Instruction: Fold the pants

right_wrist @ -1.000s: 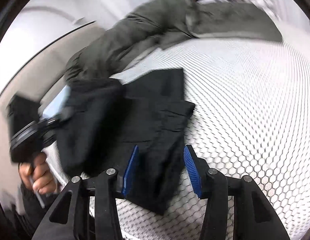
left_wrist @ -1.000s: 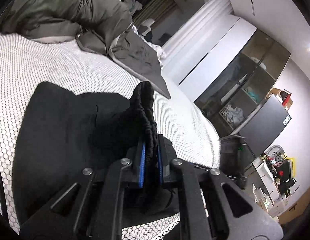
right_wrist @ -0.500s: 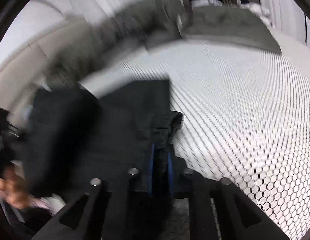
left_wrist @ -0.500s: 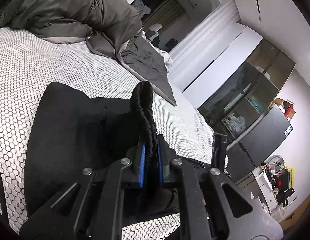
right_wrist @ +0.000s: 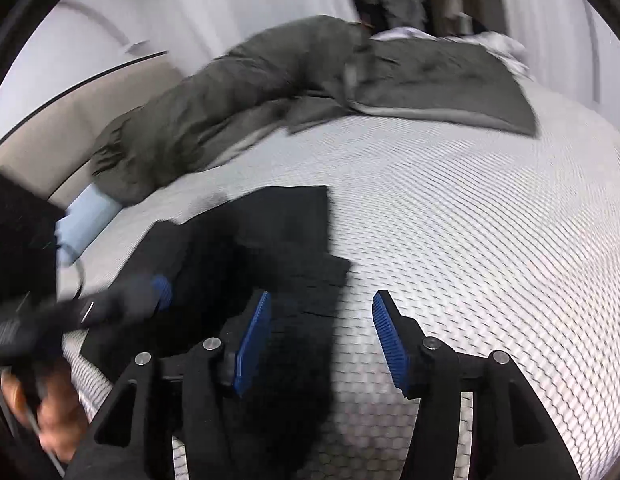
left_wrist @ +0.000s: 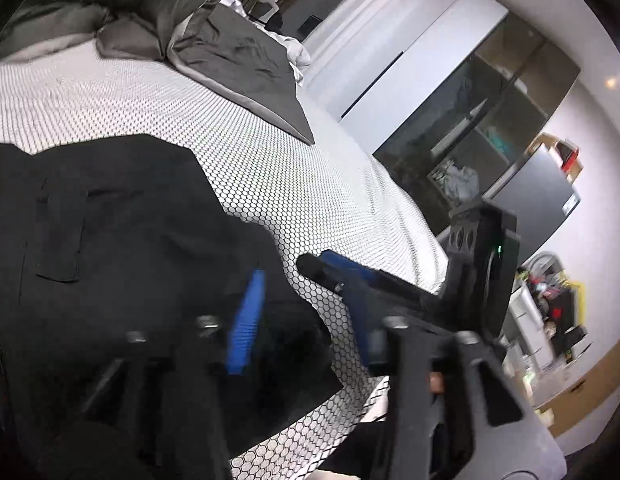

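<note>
Now my left gripper [left_wrist: 302, 320] and right gripper [right_wrist: 319, 338] both gape wide, gripping nothing, since the black pants [left_wrist: 110, 240] lie folded on the honeycomb bedspread [right_wrist: 469, 220] at lower left of both frames, seemingly ready for smoothing.

- I count one pair of black pants [left_wrist: 122, 240] lying folded on the bed [left_wrist: 302, 184].
- I see two grippers: my left gripper [left_wrist: 306, 320] and my right gripper [right_wrist: 321, 340], each with two blue pads, four in all.
- One grey duvet [right_wrist: 270, 80] is bunched up.
- One light blue pillow [right_wrist: 86, 220] shows.
- One glass-fronted cabinet [left_wrist: 481, 120] stands by the wall.
</note>
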{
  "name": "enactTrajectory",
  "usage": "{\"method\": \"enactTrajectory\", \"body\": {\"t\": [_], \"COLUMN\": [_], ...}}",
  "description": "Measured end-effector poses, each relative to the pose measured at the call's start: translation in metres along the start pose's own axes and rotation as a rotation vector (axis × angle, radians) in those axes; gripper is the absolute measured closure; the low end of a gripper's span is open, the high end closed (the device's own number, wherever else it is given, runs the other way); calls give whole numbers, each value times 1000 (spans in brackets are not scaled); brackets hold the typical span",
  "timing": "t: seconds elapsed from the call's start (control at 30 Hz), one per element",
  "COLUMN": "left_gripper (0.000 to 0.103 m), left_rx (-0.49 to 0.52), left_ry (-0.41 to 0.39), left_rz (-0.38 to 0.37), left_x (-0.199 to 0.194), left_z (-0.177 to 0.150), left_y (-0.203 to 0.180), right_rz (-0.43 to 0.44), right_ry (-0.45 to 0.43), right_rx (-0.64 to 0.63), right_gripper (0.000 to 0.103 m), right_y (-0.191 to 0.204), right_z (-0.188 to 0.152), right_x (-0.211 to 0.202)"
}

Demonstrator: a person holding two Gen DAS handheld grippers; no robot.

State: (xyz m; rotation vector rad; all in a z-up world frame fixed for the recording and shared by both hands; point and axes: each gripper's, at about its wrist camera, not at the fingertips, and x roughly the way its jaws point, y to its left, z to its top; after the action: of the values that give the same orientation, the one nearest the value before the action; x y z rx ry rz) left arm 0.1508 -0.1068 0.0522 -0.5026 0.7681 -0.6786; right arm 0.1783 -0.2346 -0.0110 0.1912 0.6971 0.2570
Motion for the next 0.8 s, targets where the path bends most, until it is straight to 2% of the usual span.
{"method": "enactTrajectory", "body": {"t": [0.07, 0.1, 0.13, 0.3, 0.37, 0.5, 0.53, 0.57, 0.6, 0.67, 0.73, 0.77, 0.8], "left_gripper": [36, 32, 30, 29, 22, 21, 21, 21, 21, 21, 21, 21, 21], "left_rx": [-10, -18, -23, -54, -48, -74, -89, -101, -106, -101, -87, -79, -75], "left_ry": [-37, -57, -73, -118, -148, -173, -169, -162, -161, -166, -173, -178, -177], "left_rz": [6, 22, 44, 189, 243, 322, 328, 335, 342, 351, 357, 363, 372], "left_x": [-10, -17, -23, -65, -84, -112, -115, -118, -120, -126, -130, -133, -133], "left_z": [-2, -2, -3, -6, -9, -21, -23, -24, -24, -26, -28, -29, -29], "left_y": [4, 8, 14, 46, 57, 83, 90, 98, 102, 106, 107, 107, 108], "right_rz": [31, 60, 83, 279, 354, 361, 347, 296, 255, 278, 282, 265, 253], "right_ry": [-3, -1, 2, 57, 99, 220, 242, 252, 238, 177, 66, 36, 47], "right_rx": [32, 40, 43, 18, -6, 46, 61, 68, 67, 69, -3, -55, -69], "right_gripper": [49, 49, 49, 49, 49, 49, 54, 69, 79, 93, 94, 94, 94], "right_y": [-9, -10, -11, 4, 12, 18, 18, 18, 18, 20, 30, 35, 34], "right_z": [2, 2, 1, -7, -15, -28, -30, -31, -33, -28, -21, -19, -19], "right_x": [-3, -7, -12, -25, -24, 13, 21, 29, 28, 18, -8, -19, -19]}}
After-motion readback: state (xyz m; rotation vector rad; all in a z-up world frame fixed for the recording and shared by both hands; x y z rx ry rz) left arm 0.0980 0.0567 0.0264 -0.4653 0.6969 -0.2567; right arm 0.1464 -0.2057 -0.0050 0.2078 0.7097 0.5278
